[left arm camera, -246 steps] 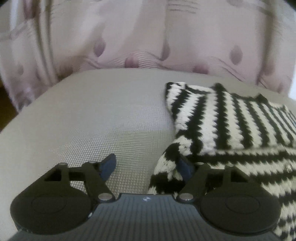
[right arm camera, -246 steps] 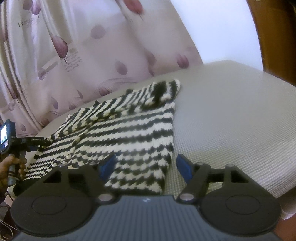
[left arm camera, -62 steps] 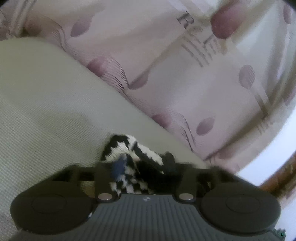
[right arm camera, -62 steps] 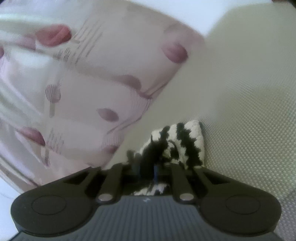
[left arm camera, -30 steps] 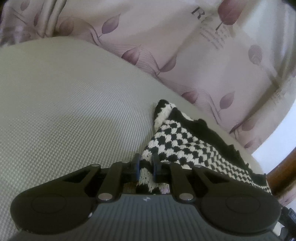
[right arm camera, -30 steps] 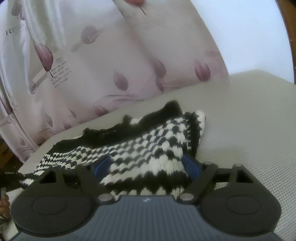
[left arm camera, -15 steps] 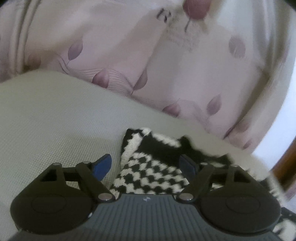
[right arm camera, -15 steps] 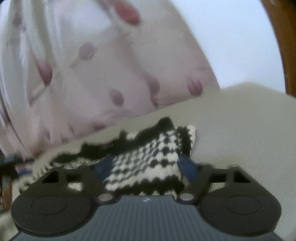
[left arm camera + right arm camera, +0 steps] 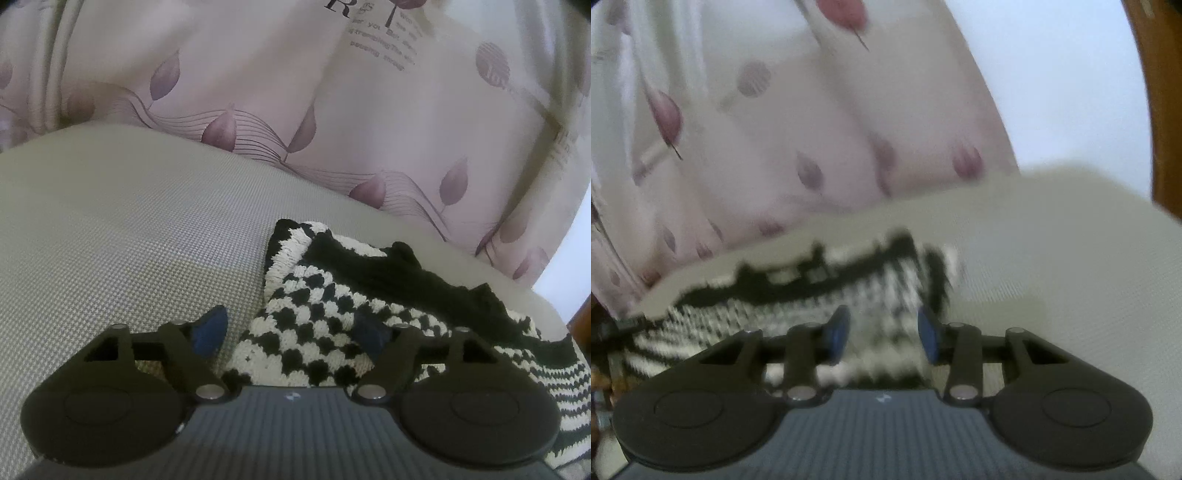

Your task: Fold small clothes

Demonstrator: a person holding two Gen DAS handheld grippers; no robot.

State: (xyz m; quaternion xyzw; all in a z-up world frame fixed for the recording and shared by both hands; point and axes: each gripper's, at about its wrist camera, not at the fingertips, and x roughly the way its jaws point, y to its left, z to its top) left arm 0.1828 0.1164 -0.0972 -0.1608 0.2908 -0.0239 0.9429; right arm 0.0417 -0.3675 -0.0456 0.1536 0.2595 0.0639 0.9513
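2 tongs, left [image 9: 291, 330] and right [image 9: 882, 336], gape over knit garment [image 9: 314, 332]; curtain [image 9: 295, 92] behind.

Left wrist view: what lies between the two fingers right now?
The corner of the knitted garment lies between the open left gripper's fingers, resting on the grey cushion; nothing else shows there.

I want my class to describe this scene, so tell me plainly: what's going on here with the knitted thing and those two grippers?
A person with a handheld gripper in each hand is folding a black-and-white knitted garment on a grey cushioned surface in front of a leaf-print curtain. The left gripper is open over the garment's near corner, gripping nothing. The right gripper is also open above the knit, though that view is blurred. The garment lies folded over, released.
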